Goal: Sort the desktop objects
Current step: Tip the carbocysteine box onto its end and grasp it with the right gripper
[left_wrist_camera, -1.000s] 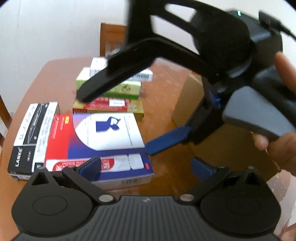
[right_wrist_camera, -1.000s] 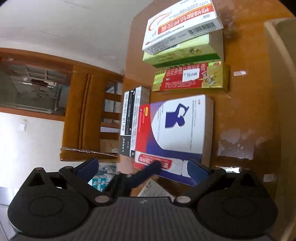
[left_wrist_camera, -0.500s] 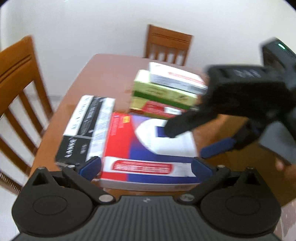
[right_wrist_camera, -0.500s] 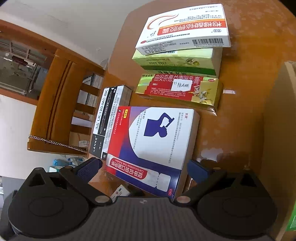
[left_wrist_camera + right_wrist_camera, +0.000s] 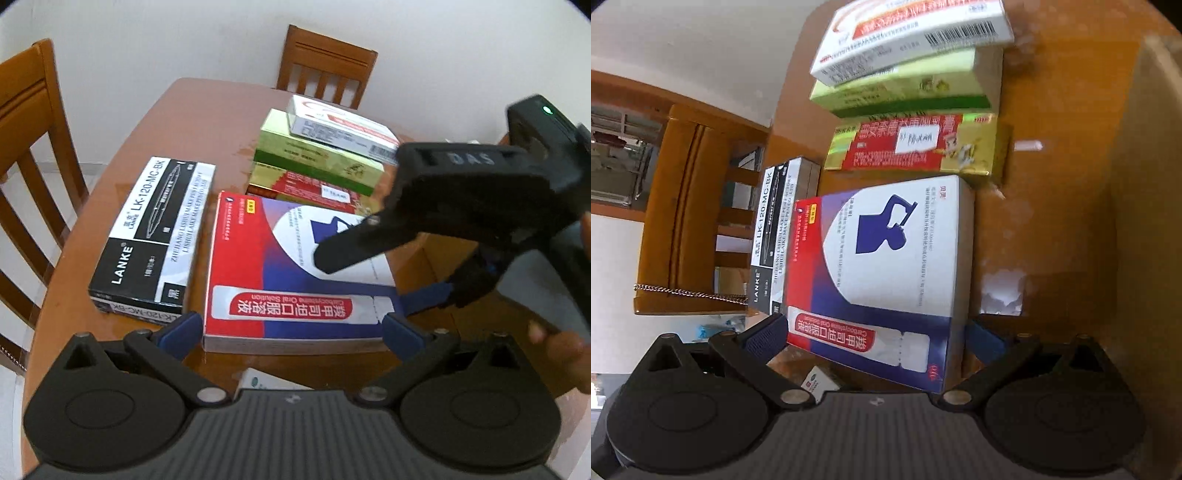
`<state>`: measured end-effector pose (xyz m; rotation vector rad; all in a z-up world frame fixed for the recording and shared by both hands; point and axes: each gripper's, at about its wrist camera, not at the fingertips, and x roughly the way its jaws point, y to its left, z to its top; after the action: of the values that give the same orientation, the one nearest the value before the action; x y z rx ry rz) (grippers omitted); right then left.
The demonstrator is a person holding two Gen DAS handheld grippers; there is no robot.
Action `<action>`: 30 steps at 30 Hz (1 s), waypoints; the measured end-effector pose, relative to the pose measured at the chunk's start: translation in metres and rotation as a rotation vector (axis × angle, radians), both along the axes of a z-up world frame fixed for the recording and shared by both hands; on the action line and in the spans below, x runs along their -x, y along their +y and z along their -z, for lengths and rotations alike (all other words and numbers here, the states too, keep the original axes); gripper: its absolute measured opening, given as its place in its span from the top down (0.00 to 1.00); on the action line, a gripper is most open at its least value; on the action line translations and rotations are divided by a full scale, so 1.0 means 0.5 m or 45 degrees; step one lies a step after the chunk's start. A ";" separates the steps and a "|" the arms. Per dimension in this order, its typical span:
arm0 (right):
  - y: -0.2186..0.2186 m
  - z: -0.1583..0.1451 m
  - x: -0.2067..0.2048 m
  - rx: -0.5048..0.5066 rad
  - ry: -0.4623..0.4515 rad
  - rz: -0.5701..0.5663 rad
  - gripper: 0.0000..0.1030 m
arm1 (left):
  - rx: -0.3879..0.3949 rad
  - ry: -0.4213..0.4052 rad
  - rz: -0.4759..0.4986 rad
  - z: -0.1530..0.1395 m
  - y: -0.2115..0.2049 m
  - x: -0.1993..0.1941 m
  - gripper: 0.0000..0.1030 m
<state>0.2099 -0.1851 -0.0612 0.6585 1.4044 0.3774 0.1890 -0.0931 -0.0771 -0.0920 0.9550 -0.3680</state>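
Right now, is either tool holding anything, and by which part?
Nothing is held. The left tool and right tool are both open, their fingers flanking the red-and-blue box lying on the table.

Left gripper wide open, pads flanking the near end of the red-blue box, not touching it. LANKE box lies just left of it on the table. Far side: white box on green box on red-gold box. Right gripper reaches in from the right over the red-blue box, open. Two chairs behind.
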 end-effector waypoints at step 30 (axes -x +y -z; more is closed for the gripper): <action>-0.064 -0.081 0.059 -0.295 -0.234 0.138 0.00 | -0.072 0.019 0.033 -0.005 -0.019 -0.003 0.00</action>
<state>0.1803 -0.2171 -0.0209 0.8635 1.1546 0.5063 0.1906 -0.1026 -0.0744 -0.0307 0.9813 -0.3639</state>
